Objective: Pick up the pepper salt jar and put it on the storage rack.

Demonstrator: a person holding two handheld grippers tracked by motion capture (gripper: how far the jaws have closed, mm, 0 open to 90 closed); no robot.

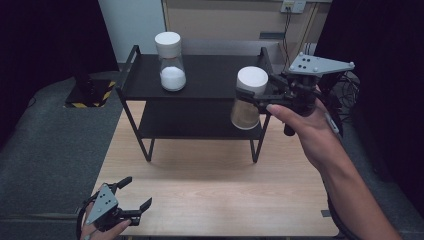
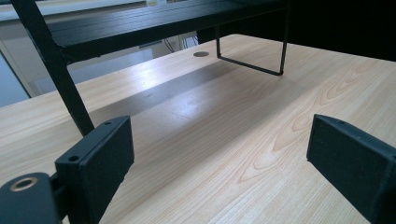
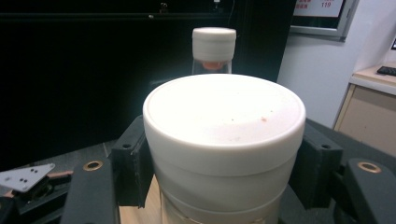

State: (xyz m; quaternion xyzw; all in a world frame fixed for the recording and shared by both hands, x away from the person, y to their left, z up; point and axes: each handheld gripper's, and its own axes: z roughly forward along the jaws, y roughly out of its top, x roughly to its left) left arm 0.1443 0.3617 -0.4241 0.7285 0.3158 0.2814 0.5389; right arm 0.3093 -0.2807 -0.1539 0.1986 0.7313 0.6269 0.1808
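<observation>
A glass jar point(image 1: 246, 111) with a white lid and brownish contents hangs in the air by the right front corner of the black two-shelf rack point(image 1: 215, 75). My right gripper point(image 1: 256, 95) is shut on it just under the lid, and in the right gripper view the jaws press both sides of the jar point(image 3: 224, 135). A second white-lidded jar point(image 1: 170, 62) with white powder stands upright on the rack's top shelf at the left, and shows farther off behind the held jar point(image 3: 214, 46). My left gripper point(image 1: 137, 192) rests low at the table's front left corner, open and empty point(image 2: 219, 163).
The rack stands at the back of the wooden table point(image 1: 210, 190), with its lower shelf bare. Its thin legs point(image 2: 252, 65) rise from the tabletop ahead of the left gripper. Dark curtains flank the table, and a cabinet and cables lie behind.
</observation>
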